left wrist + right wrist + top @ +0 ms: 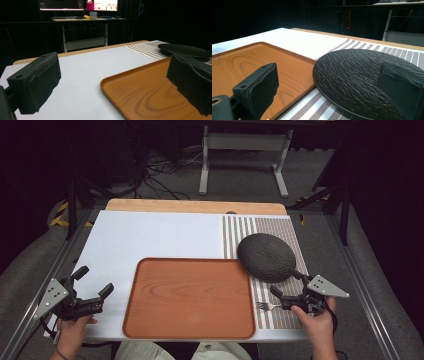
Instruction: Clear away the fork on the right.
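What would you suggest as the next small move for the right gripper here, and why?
Probably ease the right gripper down over the fork. Its jaws stand open with nothing between them, and the fork lies on the striped mat just ahead of them, beside the wooden tray and near the black plate.

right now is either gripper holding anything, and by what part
Nothing is held. The left gripper is open above the white table, and the right gripper is open by the black plate, nothing between its jaws.
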`<control>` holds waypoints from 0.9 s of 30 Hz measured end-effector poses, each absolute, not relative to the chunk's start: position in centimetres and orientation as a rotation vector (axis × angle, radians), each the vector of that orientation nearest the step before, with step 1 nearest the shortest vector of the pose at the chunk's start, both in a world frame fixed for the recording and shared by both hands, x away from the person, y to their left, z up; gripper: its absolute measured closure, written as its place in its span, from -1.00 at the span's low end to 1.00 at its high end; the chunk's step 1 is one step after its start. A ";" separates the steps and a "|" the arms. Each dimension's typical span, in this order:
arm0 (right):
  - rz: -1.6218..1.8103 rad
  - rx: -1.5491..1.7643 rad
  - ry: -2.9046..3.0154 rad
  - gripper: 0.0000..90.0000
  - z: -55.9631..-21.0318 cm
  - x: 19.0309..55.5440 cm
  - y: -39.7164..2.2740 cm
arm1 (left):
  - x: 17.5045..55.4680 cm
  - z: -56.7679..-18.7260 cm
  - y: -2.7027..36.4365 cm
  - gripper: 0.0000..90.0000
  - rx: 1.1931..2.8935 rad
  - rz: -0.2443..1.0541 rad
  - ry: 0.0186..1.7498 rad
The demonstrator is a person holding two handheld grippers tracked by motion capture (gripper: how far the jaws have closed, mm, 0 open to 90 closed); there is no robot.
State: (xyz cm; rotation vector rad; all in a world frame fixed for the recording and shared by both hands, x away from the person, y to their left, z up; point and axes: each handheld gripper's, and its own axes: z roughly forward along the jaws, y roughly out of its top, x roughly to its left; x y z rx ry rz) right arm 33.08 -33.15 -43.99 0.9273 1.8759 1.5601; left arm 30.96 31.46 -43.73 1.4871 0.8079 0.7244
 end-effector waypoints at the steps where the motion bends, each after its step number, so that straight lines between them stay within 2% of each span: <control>1: 1.560 0.927 1.876 -0.91 -44.0 33.1 -33.2 | 31.0 -43.7 31.5 -1.00 1.487 0.724 0.808; 17: 1.562 0.922 1.873 -0.90 -43.8 33.1 -33.2 | 30.9 -43.7 31.3 -1.00 1.498 0.727 0.802; 27: 1.522 0.904 1.941 -0.90 -42.2 33.6 -32.9 | 30.9 -43.8 31.3 -1.00 1.507 0.730 0.808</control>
